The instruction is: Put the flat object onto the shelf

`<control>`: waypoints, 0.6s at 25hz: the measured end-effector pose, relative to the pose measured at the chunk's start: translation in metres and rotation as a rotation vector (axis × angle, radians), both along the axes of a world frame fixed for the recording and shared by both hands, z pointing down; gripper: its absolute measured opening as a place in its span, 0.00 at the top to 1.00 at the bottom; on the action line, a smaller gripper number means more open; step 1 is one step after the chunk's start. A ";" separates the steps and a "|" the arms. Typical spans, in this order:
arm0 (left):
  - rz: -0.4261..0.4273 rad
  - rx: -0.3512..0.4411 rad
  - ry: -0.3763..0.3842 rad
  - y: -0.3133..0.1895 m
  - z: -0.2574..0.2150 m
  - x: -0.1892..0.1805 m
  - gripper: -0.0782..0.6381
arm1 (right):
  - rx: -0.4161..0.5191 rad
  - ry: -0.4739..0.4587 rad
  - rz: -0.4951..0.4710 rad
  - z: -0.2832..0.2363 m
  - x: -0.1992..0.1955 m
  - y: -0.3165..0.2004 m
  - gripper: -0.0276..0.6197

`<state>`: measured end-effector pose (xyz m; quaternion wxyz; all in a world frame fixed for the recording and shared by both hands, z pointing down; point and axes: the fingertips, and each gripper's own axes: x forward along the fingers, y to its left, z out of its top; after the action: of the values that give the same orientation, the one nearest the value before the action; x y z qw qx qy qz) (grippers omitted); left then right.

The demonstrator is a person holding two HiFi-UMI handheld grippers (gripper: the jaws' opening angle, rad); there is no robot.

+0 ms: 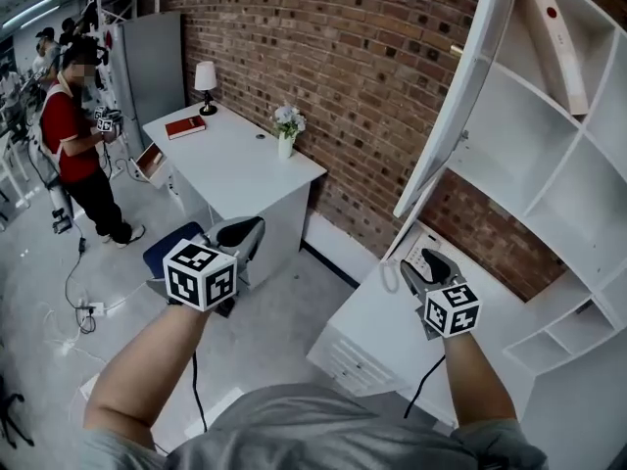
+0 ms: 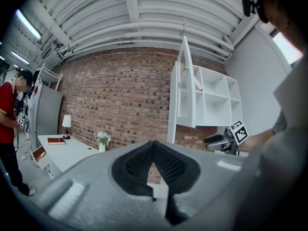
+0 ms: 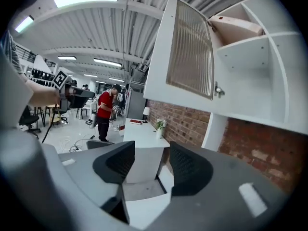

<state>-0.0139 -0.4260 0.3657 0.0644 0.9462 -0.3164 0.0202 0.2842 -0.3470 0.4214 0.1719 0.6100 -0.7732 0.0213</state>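
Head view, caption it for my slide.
Left gripper and right gripper hover empty before an open white wall shelf; a flat beige board leans in its top compartment.

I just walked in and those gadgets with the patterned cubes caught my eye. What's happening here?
A person stands before a white wall shelf with its door swung open, holding a two-jaw gripper in each hand. Neither holds anything: the left gripper is shut, and the right gripper is open with nothing between its jaws. A flat beige object already leans in the shelf's top compartment, so the putting-away looks done.
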 end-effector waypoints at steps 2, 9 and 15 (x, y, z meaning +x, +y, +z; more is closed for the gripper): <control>-0.008 -0.030 0.005 0.005 0.020 -0.002 0.89 | -0.031 -0.031 -0.032 0.025 -0.011 0.002 0.61; -0.048 -0.151 0.001 0.027 0.103 -0.011 0.89 | -0.149 -0.073 -0.159 0.103 -0.061 0.012 0.76; -0.115 -0.253 -0.011 0.040 0.170 -0.027 0.89 | -0.220 -0.092 -0.266 0.151 -0.109 0.011 0.84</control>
<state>-0.0411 -0.3859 0.5361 0.1823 0.9107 -0.3655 0.0616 0.1752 -0.3358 0.5723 0.2033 0.4781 -0.8472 0.1106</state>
